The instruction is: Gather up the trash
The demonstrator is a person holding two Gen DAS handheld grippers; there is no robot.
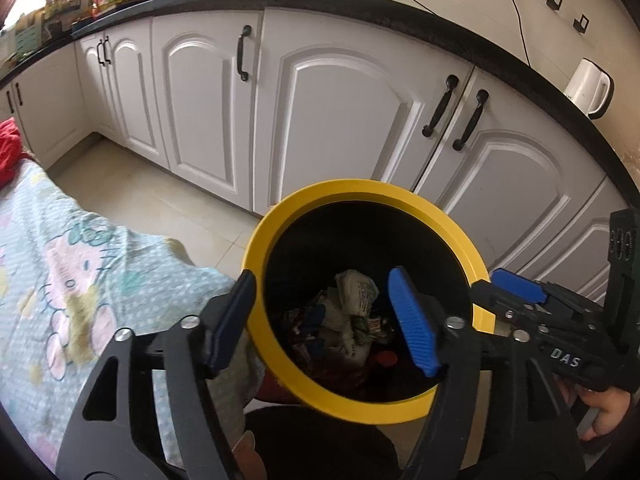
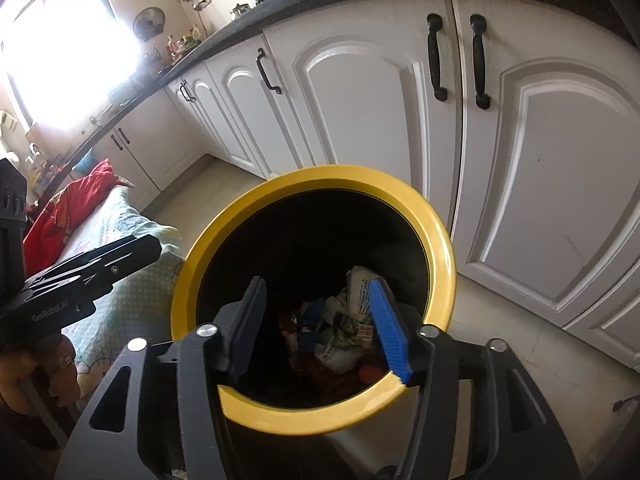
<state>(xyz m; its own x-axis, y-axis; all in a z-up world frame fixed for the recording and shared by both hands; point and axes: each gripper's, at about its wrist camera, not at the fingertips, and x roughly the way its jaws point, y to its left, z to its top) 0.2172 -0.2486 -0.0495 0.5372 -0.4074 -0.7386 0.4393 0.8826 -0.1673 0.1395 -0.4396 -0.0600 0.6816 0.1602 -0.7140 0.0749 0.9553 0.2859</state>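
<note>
A: Left wrist view? 
B: The left tongs (image 1: 326,314) gape empty over the yellow-rimmed bin (image 1: 436,212); crumpled trash (image 1: 352,312) lies inside.

A: Right wrist view? 
B: The right tongs (image 2: 320,324) stand apart, empty, above the same bin, near the white cabinets (image 2: 360,100).

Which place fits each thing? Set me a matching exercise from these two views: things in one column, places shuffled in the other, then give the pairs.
Things:
1. crumpled paper wrappers
2. white electric kettle
3. red cloth
4. round yellow-rimmed black bin

Places:
A. on the dark countertop
B. on the floor before the white cabinet doors
C. at the bottom of the bin
D. on the patterned bedsheet

Pairs: 1-C, 2-A, 3-D, 4-B
</note>
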